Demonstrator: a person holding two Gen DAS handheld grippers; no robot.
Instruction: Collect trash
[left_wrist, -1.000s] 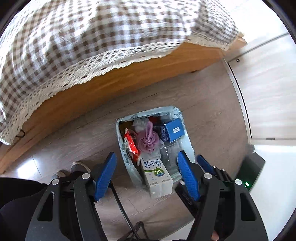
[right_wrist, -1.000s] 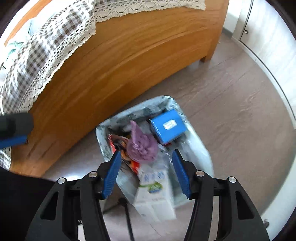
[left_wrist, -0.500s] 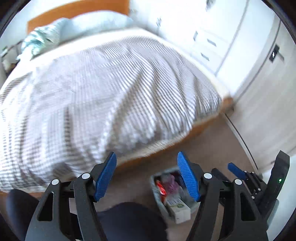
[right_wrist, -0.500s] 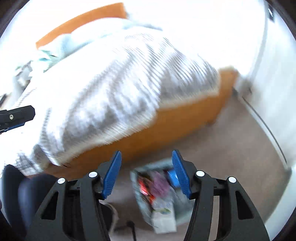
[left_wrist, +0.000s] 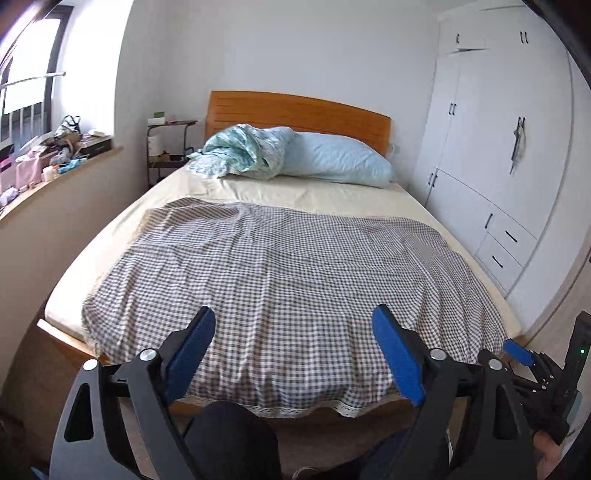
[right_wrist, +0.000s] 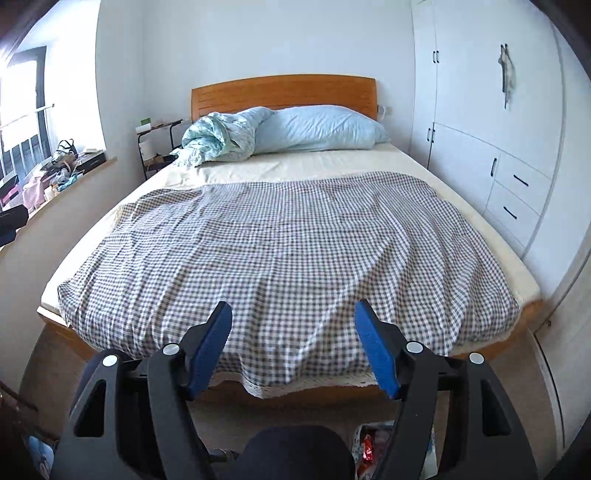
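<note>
My left gripper (left_wrist: 295, 350) is open and empty, raised and facing the bed. My right gripper (right_wrist: 293, 343) is open and empty too, facing the same way; part of it shows at the lower right of the left wrist view (left_wrist: 532, 373). The trash bin (right_wrist: 369, 448) with its plastic liner and a red wrapper shows only at the bottom of the right wrist view, on the floor below the right gripper and mostly hidden by it. No trash shows on the checked bedspread (left_wrist: 288, 280).
A wooden bed (right_wrist: 284, 92) with a blue pillow (right_wrist: 321, 127) and a bunched quilt (right_wrist: 218, 138) fills both views. White wardrobes (left_wrist: 491, 147) stand on the right. A cluttered windowsill (left_wrist: 44, 158) and a small side table (left_wrist: 166, 147) are on the left. A dark knee (right_wrist: 291, 454) is below.
Both grippers have swung up from looking down into the trash bin to looking level across the bed. The bin has dropped almost out of view. Both stay open and empty.
</note>
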